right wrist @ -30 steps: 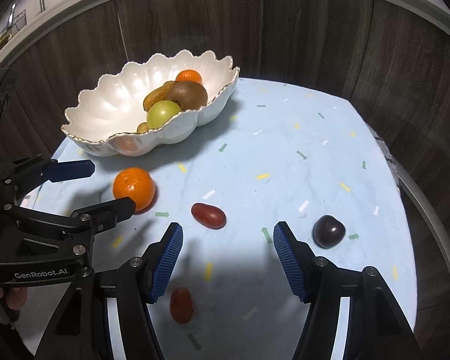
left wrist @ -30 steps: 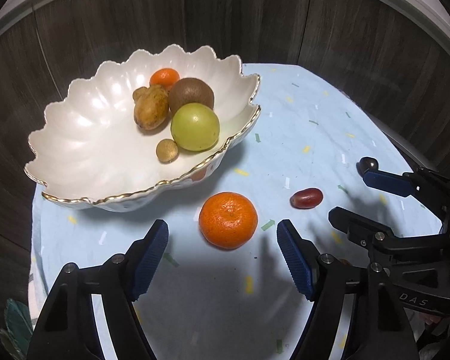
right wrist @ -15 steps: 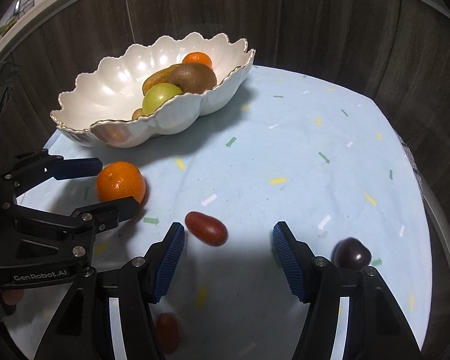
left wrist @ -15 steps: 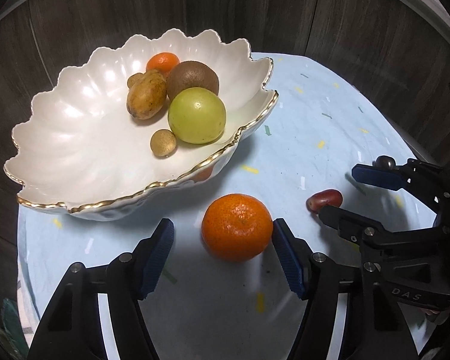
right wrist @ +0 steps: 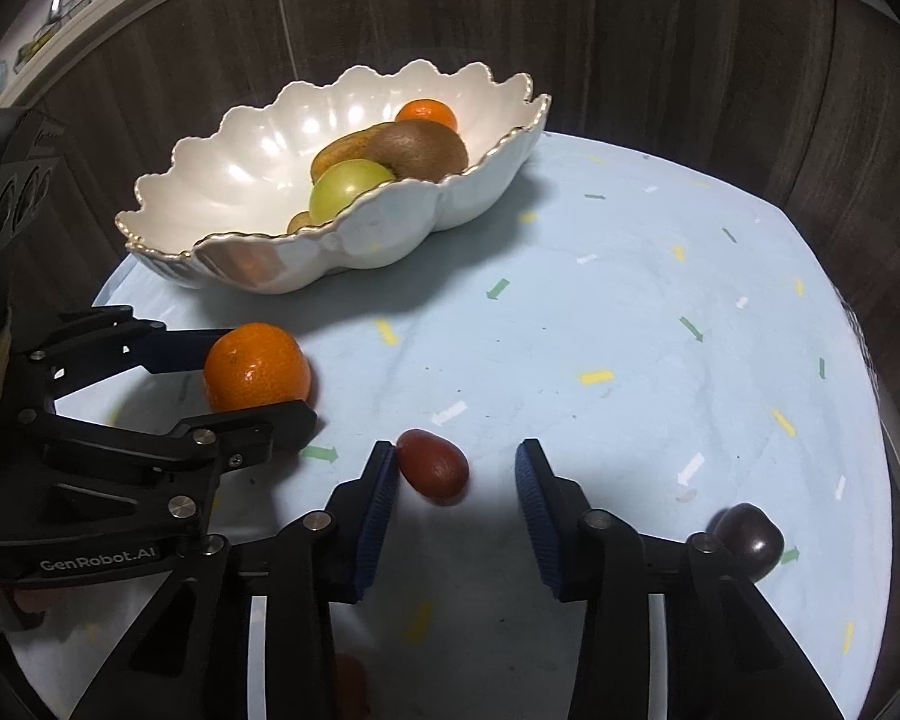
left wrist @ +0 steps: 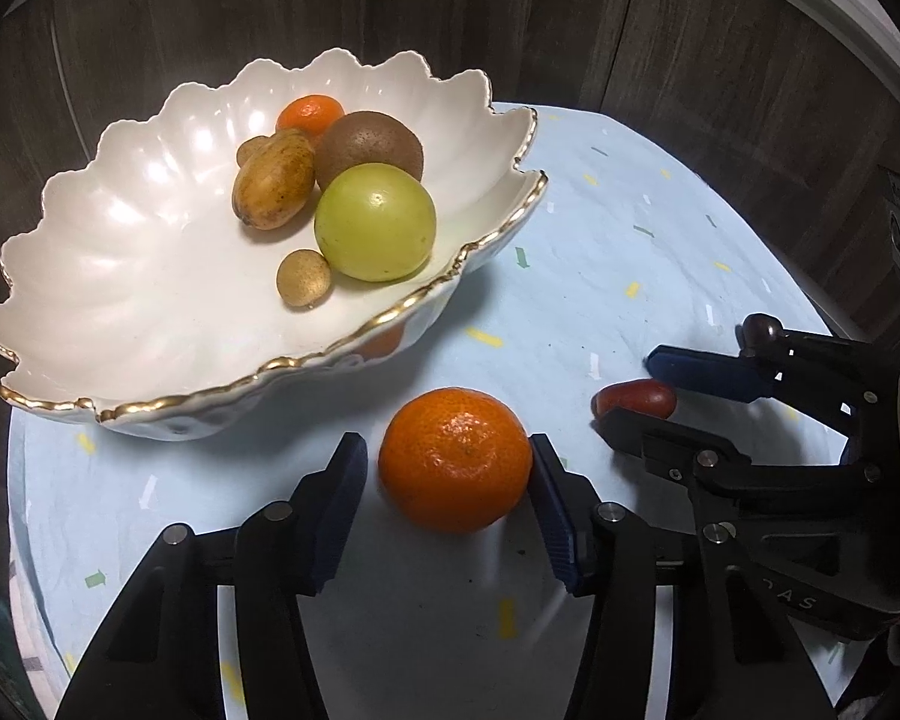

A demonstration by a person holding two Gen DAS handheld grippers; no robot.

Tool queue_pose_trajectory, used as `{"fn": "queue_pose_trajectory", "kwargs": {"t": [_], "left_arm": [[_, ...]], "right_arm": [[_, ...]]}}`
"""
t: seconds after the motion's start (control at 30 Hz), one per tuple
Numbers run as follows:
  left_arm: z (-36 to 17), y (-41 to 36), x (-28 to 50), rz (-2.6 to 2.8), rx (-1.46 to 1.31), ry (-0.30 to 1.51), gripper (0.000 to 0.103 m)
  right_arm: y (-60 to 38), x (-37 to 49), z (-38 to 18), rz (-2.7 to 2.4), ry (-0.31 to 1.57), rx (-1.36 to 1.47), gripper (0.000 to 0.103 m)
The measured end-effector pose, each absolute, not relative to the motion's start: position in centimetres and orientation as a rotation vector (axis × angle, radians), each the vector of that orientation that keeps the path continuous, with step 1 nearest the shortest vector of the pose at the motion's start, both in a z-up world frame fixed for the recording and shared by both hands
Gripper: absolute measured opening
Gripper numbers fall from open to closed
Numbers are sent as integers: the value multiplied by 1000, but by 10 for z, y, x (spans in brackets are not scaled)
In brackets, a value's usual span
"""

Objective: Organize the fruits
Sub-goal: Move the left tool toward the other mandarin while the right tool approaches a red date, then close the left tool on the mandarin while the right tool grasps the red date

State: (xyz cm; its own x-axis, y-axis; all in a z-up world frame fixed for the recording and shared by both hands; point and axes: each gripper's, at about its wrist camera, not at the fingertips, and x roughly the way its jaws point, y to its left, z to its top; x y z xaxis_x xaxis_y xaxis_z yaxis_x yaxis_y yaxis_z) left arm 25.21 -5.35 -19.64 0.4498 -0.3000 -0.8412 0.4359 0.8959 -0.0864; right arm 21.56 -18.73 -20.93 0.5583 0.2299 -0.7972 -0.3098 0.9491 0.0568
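A white shell-shaped bowl (left wrist: 120,276) with a gold rim holds a green fruit (left wrist: 375,222), a kiwi (left wrist: 369,141), a small orange and some brown fruits. A large orange (left wrist: 456,459) lies on the light blue cloth between the open jaws of my left gripper (left wrist: 450,468); it also shows in the right wrist view (right wrist: 255,366). A red oval fruit (right wrist: 432,465) lies between the open jaws of my right gripper (right wrist: 456,474), touching the left pad. A dark plum (right wrist: 750,540) lies right of the right gripper.
The round table (right wrist: 630,300) has a blue cloth with confetti marks and stands against a dark wooden wall. Another small red fruit (right wrist: 348,684) lies under the right gripper, mostly hidden. The bowl (right wrist: 354,234) stands at the far left of the table.
Both grippers have moved forward and down. The orange now sits between the left jaws, and the red oval fruit now sits between the right jaws.
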Motion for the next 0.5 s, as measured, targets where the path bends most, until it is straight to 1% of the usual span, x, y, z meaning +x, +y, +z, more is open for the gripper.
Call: {"fn": "queue_pose_trajectory", "kwargs": {"t": [0.03, 0.07, 0.13, 0.5], "left_arm": [[-196, -55, 251, -461, 151, 1005, 46], [-195, -56, 250, -462, 153, 1002, 46], [-195, -56, 249, -457, 151, 1001, 45], [-185, -50, 240, -447, 121, 991, 44]], "right_arm": [[-186, 215, -209, 326, 926, -93, 32], [-185, 215, -209, 334, 926, -92, 26], [-182, 214, -208, 348, 928, -90, 22], [-180, 207, -199, 350, 910, -69, 21]]}}
